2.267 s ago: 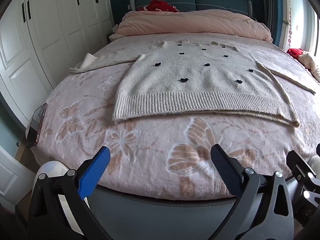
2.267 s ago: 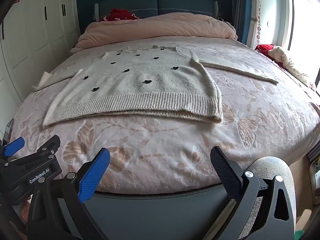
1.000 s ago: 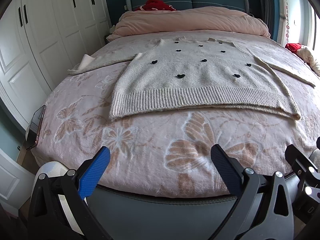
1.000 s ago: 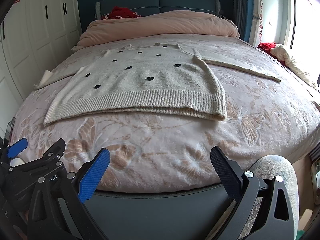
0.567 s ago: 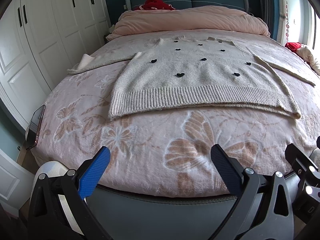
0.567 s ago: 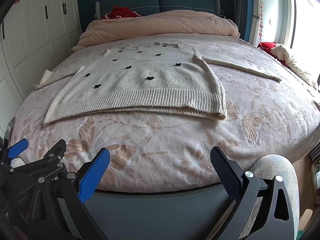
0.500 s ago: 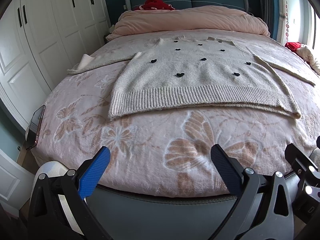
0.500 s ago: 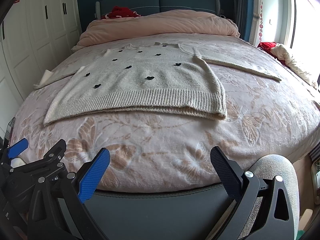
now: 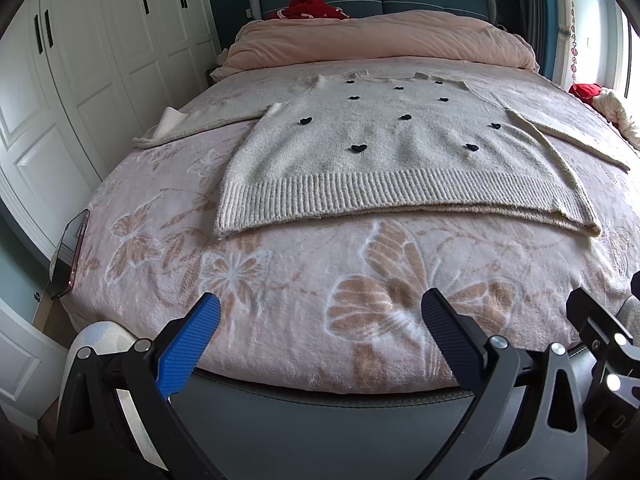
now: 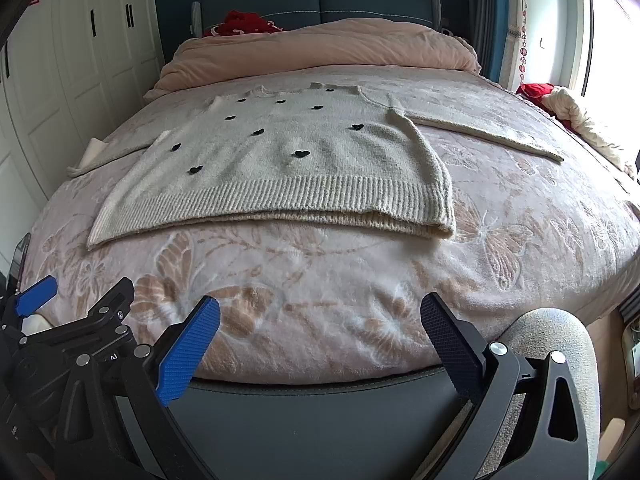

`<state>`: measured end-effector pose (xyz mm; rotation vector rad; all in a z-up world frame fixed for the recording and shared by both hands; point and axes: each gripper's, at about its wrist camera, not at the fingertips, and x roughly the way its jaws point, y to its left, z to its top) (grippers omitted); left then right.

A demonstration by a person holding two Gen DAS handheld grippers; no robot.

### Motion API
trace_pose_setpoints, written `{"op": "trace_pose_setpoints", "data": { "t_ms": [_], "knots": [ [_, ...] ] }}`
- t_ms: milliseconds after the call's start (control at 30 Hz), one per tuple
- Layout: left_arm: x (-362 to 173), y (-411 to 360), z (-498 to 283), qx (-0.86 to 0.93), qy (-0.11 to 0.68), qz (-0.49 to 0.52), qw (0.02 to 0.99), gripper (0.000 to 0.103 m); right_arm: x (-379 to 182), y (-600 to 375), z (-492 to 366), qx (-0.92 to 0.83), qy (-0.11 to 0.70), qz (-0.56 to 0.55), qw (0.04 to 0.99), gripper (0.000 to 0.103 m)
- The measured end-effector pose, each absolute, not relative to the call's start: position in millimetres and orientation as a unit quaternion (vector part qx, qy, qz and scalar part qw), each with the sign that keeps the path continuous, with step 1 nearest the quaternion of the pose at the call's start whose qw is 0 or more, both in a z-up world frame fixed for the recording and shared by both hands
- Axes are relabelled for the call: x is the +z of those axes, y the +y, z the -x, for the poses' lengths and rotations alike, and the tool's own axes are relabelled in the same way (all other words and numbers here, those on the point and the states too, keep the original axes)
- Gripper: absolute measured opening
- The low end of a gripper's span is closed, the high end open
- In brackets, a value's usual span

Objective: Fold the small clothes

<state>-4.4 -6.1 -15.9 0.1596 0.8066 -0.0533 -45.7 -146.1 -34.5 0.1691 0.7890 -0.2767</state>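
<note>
A cream knitted sweater (image 9: pixel 384 148) (image 10: pixel 288 164) with small black hearts lies flat on the bed, ribbed hem toward me, both sleeves spread out to the sides. My left gripper (image 9: pixel 320 312) hovers open at the foot of the bed, well short of the hem, nothing between its blue pads. My right gripper (image 10: pixel 320 312) is likewise open and empty, beside the left one, whose black frame shows at the lower left of the right wrist view.
The bed (image 9: pixel 280 272) wears a pink butterfly blanket, with a rolled pink duvet (image 9: pixel 380 44) at the headboard. White wardrobe doors (image 9: pixel 80 80) stand close on the left. A phone (image 9: pixel 72 252) leans at the bed's left edge. Clothes (image 10: pixel 572 120) are piled at the right.
Both grippers have crept slightly closer to the bed over the last two seconds and stayed open. The sweater has not moved.
</note>
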Motion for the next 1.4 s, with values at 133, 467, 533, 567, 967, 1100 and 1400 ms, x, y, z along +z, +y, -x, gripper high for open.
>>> {"op": "trace_pose_setpoints", "data": {
  "t_ms": [133, 467, 533, 567, 967, 1100, 1400],
  "knots": [
    [-15.8, -6.3, 4.4, -0.026, 0.392, -0.078, 0.916, 0.098, -34.8, -145.9, 45.8, -0.134, 0.384, -0.082, 0.91, 0.098],
    [-17.7, -6.9, 4.3, -0.026, 0.395, -0.078, 0.915, 0.098, -34.7, -145.3, 45.7, -0.132, 0.386, -0.082, 0.909, 0.098],
    [-18.6, -7.8, 4.6, -0.025, 0.396, -0.078, 0.915, 0.098, -35.3, -144.7, 45.4, -0.132, 0.387, -0.082, 0.909, 0.098],
    [-18.7, -8.0, 4.6, -0.025, 0.396, -0.077, 0.915, 0.098, -35.7, -144.5, 45.1, -0.132, 0.388, -0.082, 0.909, 0.098],
    [-19.4, 0.0, -2.7, -0.036, 0.412, -0.059, 0.909, 0.098, -38.5, -156.7, 33.1, -0.113, 0.394, -0.1, 0.907, 0.098],
    [-11.1, 11.3, -21.2, -0.041, 0.409, -0.034, 0.911, 0.098, -25.1, -210.9, 12.7, -0.108, 0.367, -0.133, 0.914, 0.098],
    [2.2, 6.6, -107.7, -0.016, 0.398, -0.014, 0.917, 0.098, -29.1, -470.6, -73.5, -0.252, 0.335, -0.242, 0.875, 0.098]
  ]
}}
